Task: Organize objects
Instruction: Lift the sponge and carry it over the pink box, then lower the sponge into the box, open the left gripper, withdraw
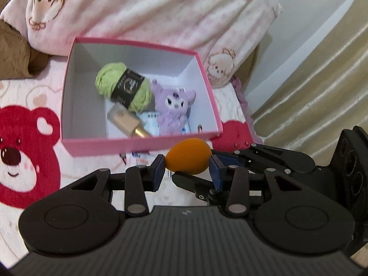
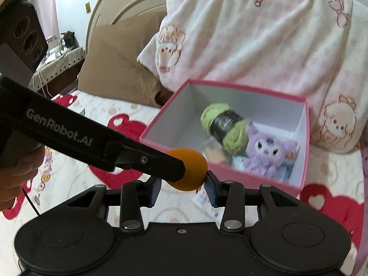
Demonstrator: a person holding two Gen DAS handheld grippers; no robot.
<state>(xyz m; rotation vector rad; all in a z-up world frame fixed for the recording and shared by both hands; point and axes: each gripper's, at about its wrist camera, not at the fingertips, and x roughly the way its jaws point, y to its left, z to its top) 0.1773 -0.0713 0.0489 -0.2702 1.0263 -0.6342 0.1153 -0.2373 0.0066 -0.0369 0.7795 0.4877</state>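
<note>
An orange egg-shaped sponge hangs just above the bed, in front of the near wall of the pink box. My left gripper is shut on it, pads pressing both sides. In the right wrist view the sponge also sits between the pads of my right gripper, which is shut on it too. The left gripper's black finger crosses in from the left and covers part of the sponge. Inside the box lie a green yarn ball, a purple plush, a gold tube and paper packets.
The box stands on a white bedsheet with red bears. A pink cartoon blanket is piled behind it, with a brown pillow to its left. A small packet lies on the sheet under the grippers. A hand holds the left gripper.
</note>
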